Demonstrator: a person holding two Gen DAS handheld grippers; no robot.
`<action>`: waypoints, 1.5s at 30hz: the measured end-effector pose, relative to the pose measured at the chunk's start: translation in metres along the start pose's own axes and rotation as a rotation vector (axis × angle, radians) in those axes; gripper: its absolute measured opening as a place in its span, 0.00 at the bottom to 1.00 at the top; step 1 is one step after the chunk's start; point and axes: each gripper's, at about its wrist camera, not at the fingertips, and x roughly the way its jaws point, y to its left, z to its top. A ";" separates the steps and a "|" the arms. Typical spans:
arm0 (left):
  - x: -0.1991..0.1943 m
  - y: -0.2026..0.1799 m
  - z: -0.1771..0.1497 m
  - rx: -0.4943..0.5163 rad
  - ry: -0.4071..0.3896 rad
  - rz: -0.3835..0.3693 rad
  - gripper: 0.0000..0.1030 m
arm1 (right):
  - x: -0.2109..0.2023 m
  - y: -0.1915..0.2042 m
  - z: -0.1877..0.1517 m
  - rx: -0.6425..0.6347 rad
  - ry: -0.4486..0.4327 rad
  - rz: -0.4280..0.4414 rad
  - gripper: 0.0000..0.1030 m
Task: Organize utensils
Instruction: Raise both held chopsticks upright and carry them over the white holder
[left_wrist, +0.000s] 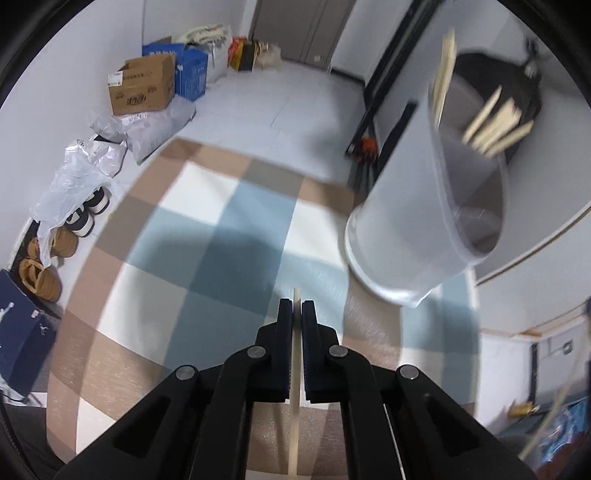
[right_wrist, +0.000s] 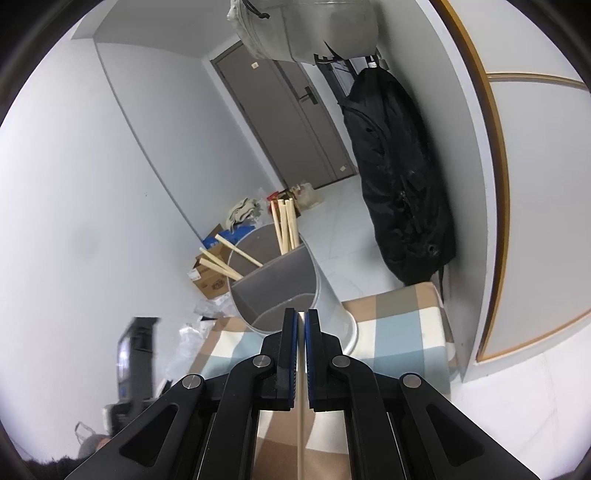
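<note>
My left gripper (left_wrist: 296, 308) is shut on a pale wooden chopstick (left_wrist: 294, 424) that runs back between its pads, above the checked tablecloth (left_wrist: 207, 258). Up and to the right stands the white divided utensil holder (left_wrist: 410, 221), blurred, with several wooden chopsticks (left_wrist: 495, 125) in it. In the right wrist view my right gripper (right_wrist: 301, 318) is shut on another pale chopstick (right_wrist: 301, 417), its tips just short of the holder's (right_wrist: 280, 284) near rim. Several chopsticks (right_wrist: 286, 229) lean in the holder's far compartments. The left gripper (right_wrist: 135, 354) shows as a dark blur at lower left.
The holder stands near the table's far edge. A black bag (right_wrist: 399, 184) hangs on the wall to the right. Cardboard and blue boxes (left_wrist: 147, 85), plastic bags and shoes (left_wrist: 74, 221) line the floor along the left wall. A grey door (right_wrist: 288, 122) is behind.
</note>
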 end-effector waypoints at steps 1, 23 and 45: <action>-0.006 0.002 0.003 -0.003 -0.018 -0.011 0.00 | 0.001 0.002 0.002 -0.004 0.003 0.006 0.03; -0.086 -0.041 0.033 0.240 -0.237 -0.197 0.00 | 0.017 0.057 0.029 -0.243 0.118 -0.047 0.03; -0.139 -0.087 0.133 0.306 -0.380 -0.346 0.00 | 0.028 0.099 0.163 -0.217 -0.264 0.005 0.03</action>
